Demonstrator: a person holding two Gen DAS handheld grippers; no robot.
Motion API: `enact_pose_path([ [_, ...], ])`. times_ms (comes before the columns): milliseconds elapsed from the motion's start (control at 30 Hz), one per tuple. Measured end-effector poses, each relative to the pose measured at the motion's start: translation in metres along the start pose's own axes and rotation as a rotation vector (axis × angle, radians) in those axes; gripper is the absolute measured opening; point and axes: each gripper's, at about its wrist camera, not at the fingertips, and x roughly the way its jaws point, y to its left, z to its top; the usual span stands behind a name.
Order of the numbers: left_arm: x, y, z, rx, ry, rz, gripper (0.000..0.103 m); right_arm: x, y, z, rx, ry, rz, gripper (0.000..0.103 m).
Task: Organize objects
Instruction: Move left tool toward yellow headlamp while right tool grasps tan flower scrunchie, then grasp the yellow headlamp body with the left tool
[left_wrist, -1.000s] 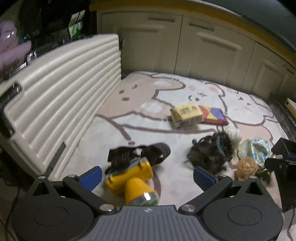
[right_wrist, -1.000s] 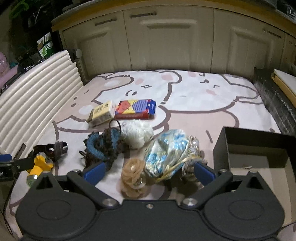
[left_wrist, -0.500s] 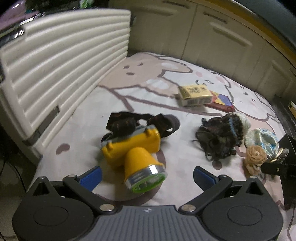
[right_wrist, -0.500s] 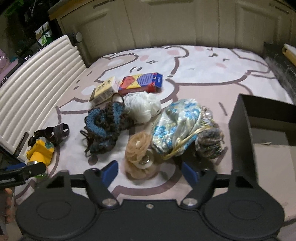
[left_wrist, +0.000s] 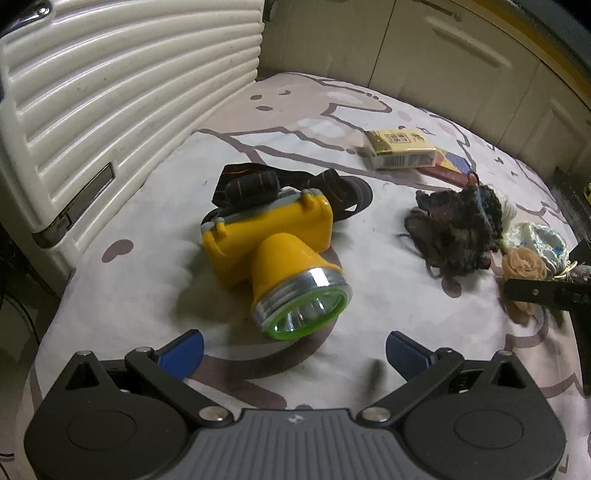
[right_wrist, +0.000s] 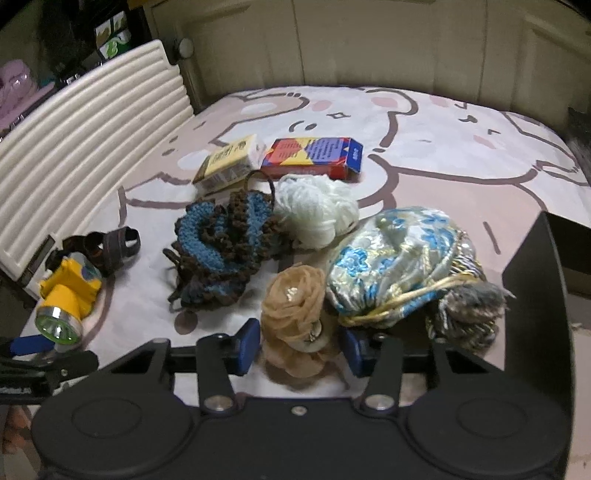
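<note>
One beige fabric flower (right_wrist: 295, 325), between closing jaws

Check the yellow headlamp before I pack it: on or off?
Off: the yellow headlamp has a dark lens with no glow, lying on the bedsheet.

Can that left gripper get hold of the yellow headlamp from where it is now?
Probably yes. The left gripper is wide open, aimed at the yellow headlamp, which lies on the sheet just ahead of the fingers. Nothing sits between them.
</note>
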Motion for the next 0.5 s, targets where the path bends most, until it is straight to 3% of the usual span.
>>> enact_pose_path([
  [133,-0.002,0.000,0.000,0.024,0.012,-0.011,0.103,-0.002,0.000,-0.001,-0.029,0.001,0.003,0.036],
  [200,-0.007,0.008,0.005,-0.046,0.017,-0.046,0.101,-0.004,-0.001,-0.004,-0.025,0.010,0.026,0.035],
  [300,-0.013,0.015,0.017,-0.129,0.018,-0.073,0.093,-0.010,-0.002,-0.010,-0.036,0.024,0.057,0.035],
  [400,-0.024,0.012,0.031,-0.125,-0.028,-0.076,0.085,-0.014,-0.001,-0.017,-0.046,0.040,0.082,0.035],
  [500,-0.026,0.008,0.044,-0.131,-0.024,-0.081,0.078,-0.019,-0.001,-0.021,-0.054,0.056,0.105,0.035],
])
